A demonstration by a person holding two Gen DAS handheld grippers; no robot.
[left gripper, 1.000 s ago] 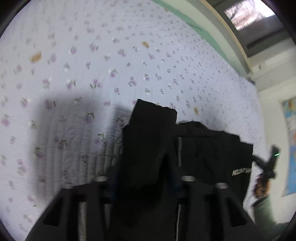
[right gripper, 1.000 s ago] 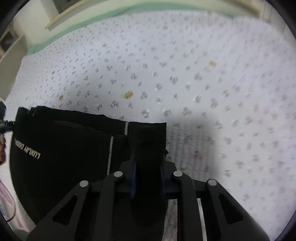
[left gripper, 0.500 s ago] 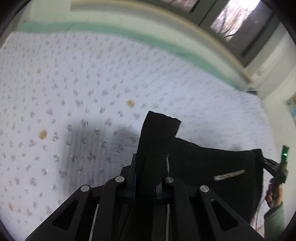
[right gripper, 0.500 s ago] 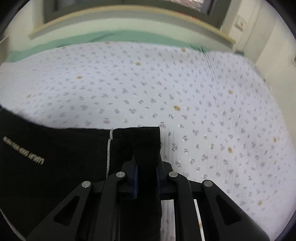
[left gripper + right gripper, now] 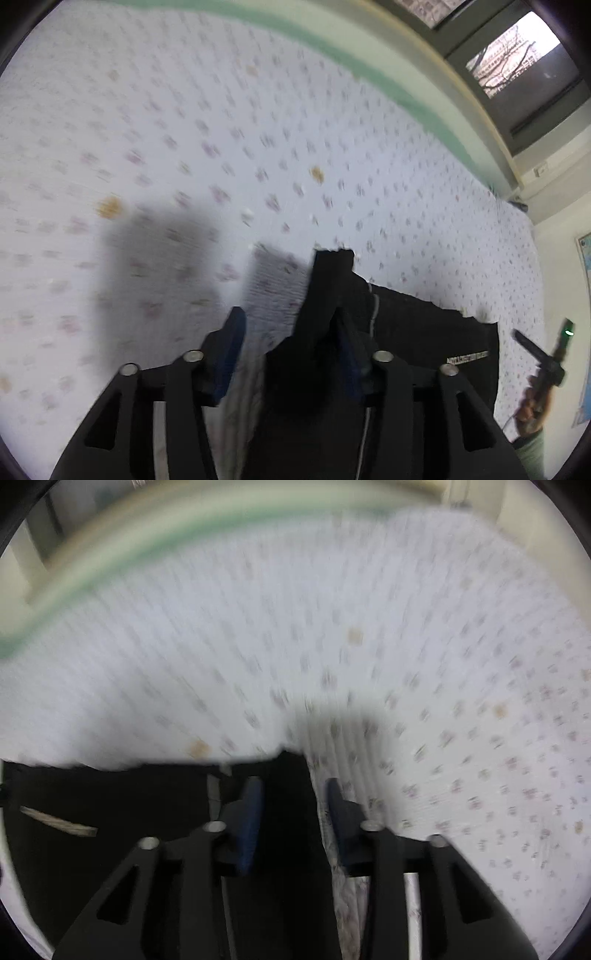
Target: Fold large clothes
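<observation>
black garment (image 5: 424,354), one piece, lies on the bed (image 5: 221,129) under its single floral quilt, spread low in both my wrist views, its far edge running straight across the quilt. one pale printed label (image 5: 467,357) shows on the cloth, and one thin light stripe (image 5: 375,314) runs down it. i count two tongs. my left tongs (image 5: 288,332) stand spread, a raised fold of the garment rising against the right finger. my right tongs (image 5: 293,797) are spread too, with dark cloth lying between the fingers, not pinched. each pair has two blue pads (image 5: 251,812). the right view is badly blurred.
</observation>
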